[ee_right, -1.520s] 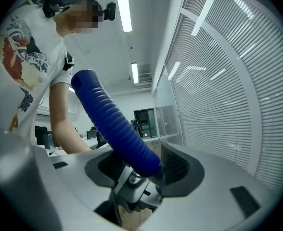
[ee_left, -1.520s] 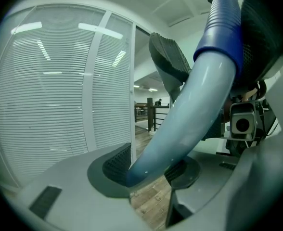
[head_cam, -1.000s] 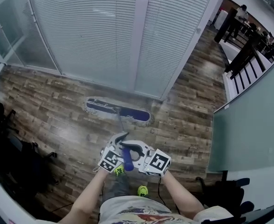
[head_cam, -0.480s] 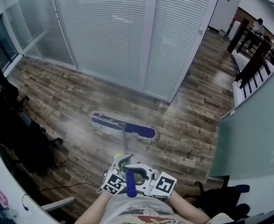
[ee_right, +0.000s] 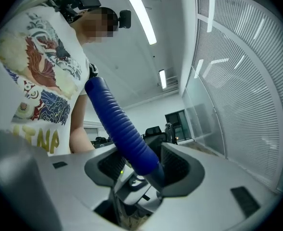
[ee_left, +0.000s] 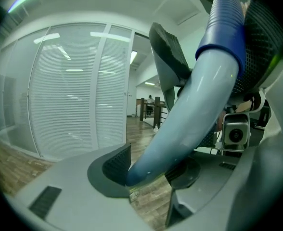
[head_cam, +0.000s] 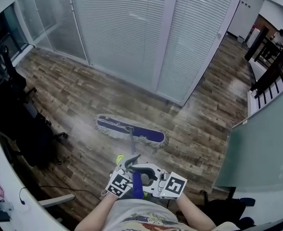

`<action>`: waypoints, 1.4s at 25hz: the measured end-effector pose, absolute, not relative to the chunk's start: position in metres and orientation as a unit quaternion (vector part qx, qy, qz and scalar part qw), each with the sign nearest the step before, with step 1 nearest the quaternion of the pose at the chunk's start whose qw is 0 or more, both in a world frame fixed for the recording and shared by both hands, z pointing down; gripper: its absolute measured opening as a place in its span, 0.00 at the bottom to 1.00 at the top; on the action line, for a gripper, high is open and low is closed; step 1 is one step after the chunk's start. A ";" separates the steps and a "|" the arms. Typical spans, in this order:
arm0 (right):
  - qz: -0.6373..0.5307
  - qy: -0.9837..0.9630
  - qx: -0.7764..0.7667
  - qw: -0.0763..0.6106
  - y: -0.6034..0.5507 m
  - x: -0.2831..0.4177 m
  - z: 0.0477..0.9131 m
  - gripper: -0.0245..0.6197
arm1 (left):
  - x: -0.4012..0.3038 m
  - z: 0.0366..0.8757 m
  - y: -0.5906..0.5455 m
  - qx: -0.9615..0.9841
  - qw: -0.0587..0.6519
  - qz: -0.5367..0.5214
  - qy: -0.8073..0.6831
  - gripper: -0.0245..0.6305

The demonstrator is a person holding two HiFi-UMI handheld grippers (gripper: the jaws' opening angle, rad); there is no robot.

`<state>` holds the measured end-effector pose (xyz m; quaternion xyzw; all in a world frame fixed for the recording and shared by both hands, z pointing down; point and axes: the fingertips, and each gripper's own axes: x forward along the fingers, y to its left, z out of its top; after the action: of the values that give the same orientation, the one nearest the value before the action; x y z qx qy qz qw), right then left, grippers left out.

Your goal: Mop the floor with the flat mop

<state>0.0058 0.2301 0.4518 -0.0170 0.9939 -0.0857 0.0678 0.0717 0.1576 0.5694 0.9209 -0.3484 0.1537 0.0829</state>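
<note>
Wood-plank floor [head_cam: 74,100]; blinded glass partition [head_cam: 127,28] along the far side; dark chairs [head_cam: 16,124] at left. 1 flat mop [head_cam: 131,131] lies on the floor, centre. 1 mop handle [head_cam: 131,143] rises nearward. 2 grippers: left gripper [ee_left: 151,170] jaws pinch the handle; right gripper [ee_right: 141,170] jaws, just eased wider, clasp its blue end.

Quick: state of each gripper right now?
Left gripper: jaws closed on the mop handle.
Right gripper: jaws closed on the mop handle too, at its blue end; they have just been opening slightly.
</note>
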 end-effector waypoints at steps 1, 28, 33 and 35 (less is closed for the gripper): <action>-0.081 0.994 -0.014 0.072 0.226 0.004 0.449 0.38 | 0.070 0.568 0.153 0.921 0.084 0.150 -0.349 0.27; -0.048 0.997 -0.029 0.054 -0.075 -0.166 0.443 0.38 | -0.088 0.566 -0.153 0.926 0.064 0.155 -0.337 0.27; -0.058 0.998 -0.035 0.020 -0.115 -0.175 0.463 0.38 | -0.096 0.581 -0.195 0.930 0.045 0.167 -0.325 0.26; -0.065 0.997 -0.043 0.009 -0.139 -0.172 0.470 0.38 | -0.093 0.584 -0.219 0.932 0.035 0.172 -0.318 0.26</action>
<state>-0.1723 -0.1387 0.4702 -0.0427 0.9969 -0.0650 0.0088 -0.0934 -0.2188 0.5840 0.9315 -0.3183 0.1723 0.0354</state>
